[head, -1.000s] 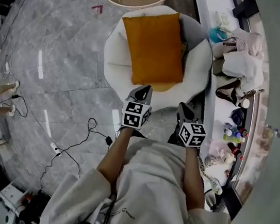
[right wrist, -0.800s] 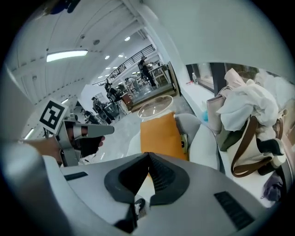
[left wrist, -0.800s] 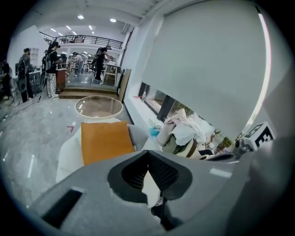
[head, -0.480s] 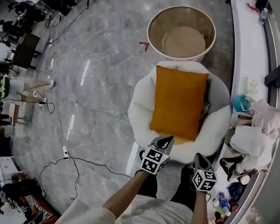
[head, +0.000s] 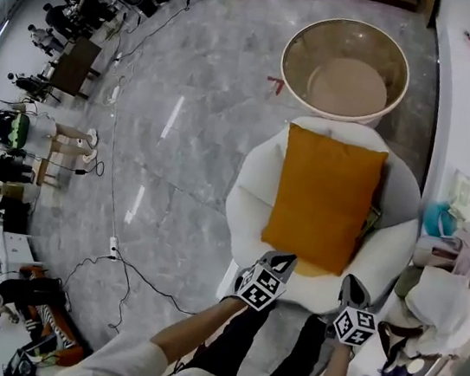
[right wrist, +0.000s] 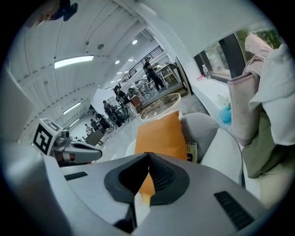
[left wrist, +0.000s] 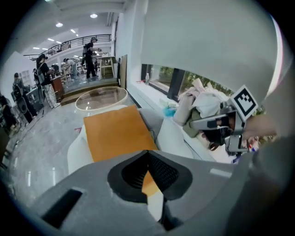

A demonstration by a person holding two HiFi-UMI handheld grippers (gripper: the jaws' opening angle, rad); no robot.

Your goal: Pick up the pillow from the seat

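My left gripper [head: 284, 260] and right gripper [head: 352, 285] are pressed together, empty. The orange rectangular fabric pillow [head: 326, 196] looks soft and light; I would pinch its 2 near corners.

Pillow [head: 326, 196] on seat [head: 250, 203] — round table [head: 343, 76] behind
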